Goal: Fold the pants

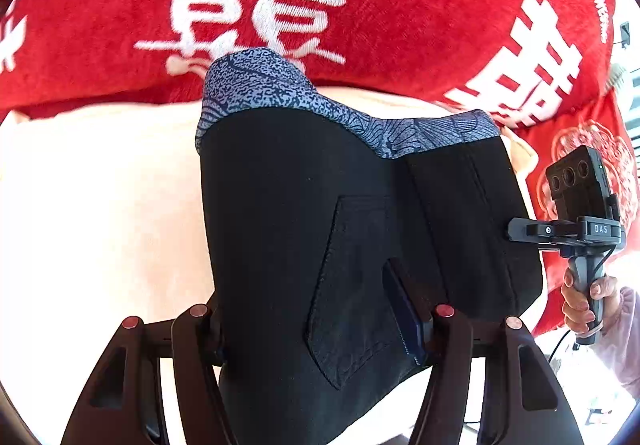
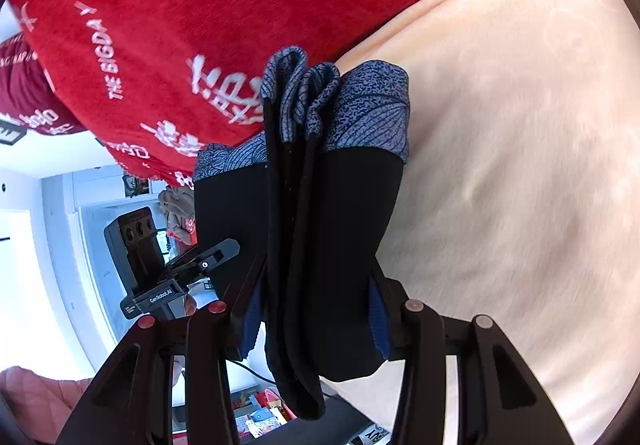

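I am holding a pair of black pants [image 1: 320, 237] up in the air with both grippers, above a cream bed cover [image 1: 100, 197] and in front of a red blanket [image 1: 100, 17] printed with white characters.

My left gripper [image 1: 320, 329] is pinching the lower edge of the pants. The cloth is filling the gap between its two fingers, and a blue finger pad [image 1: 404, 313] is pressing into the fabric beside a stitched back pocket [image 1: 352, 285]. The fingers are partly closed, only as wide apart as the bunched cloth allows. The pants are rising away from the fingers, ending at a blue-grey patterned waistband [image 1: 304, 93] at the top.

My right gripper [image 2: 316, 321] is clamping the pants edge-on. Its fingers are closed onto several stacked layers, with blue pads [image 2: 378, 321] on either side of the bundle.

The left view is showing the flat face of the pants with the pocket, and, at the right edge, my right hand [image 1: 584, 301] around the handle of the other gripper. The right view is showing the folded layers from the side, the waistband [image 2: 360, 109] doubled into loops, and the other gripper's camera block [image 2: 136, 245] at the left. It is also taking in a white room [image 2: 60, 225] below the blanket, with a pink cushion [image 2: 36, 389] in the corner.
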`<state>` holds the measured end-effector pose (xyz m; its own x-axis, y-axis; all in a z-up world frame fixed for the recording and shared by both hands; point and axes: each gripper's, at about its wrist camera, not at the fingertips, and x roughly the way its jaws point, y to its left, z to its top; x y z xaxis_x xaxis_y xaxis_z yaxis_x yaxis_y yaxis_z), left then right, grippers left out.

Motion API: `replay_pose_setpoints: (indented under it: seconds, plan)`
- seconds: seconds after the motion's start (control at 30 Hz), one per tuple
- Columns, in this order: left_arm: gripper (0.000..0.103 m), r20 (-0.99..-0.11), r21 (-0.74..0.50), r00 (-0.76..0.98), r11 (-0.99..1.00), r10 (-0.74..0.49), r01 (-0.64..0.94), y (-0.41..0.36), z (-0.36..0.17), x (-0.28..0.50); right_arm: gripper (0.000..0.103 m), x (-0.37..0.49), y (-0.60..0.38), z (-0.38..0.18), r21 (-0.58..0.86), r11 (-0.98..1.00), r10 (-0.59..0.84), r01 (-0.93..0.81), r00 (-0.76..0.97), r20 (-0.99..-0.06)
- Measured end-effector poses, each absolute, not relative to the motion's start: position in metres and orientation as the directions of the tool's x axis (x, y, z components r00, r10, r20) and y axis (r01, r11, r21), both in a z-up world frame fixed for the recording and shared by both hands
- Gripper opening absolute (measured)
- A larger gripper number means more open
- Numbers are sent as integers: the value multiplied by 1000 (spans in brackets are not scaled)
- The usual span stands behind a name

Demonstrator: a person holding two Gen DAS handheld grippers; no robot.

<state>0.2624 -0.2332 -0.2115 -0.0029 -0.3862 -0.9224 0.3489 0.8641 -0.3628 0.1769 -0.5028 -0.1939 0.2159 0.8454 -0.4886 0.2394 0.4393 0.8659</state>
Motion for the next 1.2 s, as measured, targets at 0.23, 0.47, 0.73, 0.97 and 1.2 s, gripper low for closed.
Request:
replay_pose_setpoints:
  seconds: [0.23,0.47,0.73,0.97,1.2]
  plan:
    - [65,-956,-280,-15,901,-292,332,-187,-233,216,49,118,-464,-196,847,453,831,278,213,-514]
    - [86,-980,-185,35,958,-197,217,-140,-248,207,79,91,-461,-219,608,672,620,423,126,-774]
    - [86,-977,-118,127,925,-174,361,-148,-203,191,36,83,-468,-148,583,724,514,368,275,-812]
    - [91,-988,-15,141,939,-67,343,-198,-250,179,36,122,-402,-162,531,803,491,271,204,-847]
    - [103,-989,0,138,924,-57,381,-219,-264,184,34,129,-404,-175,476,842,440,255,186,-878]
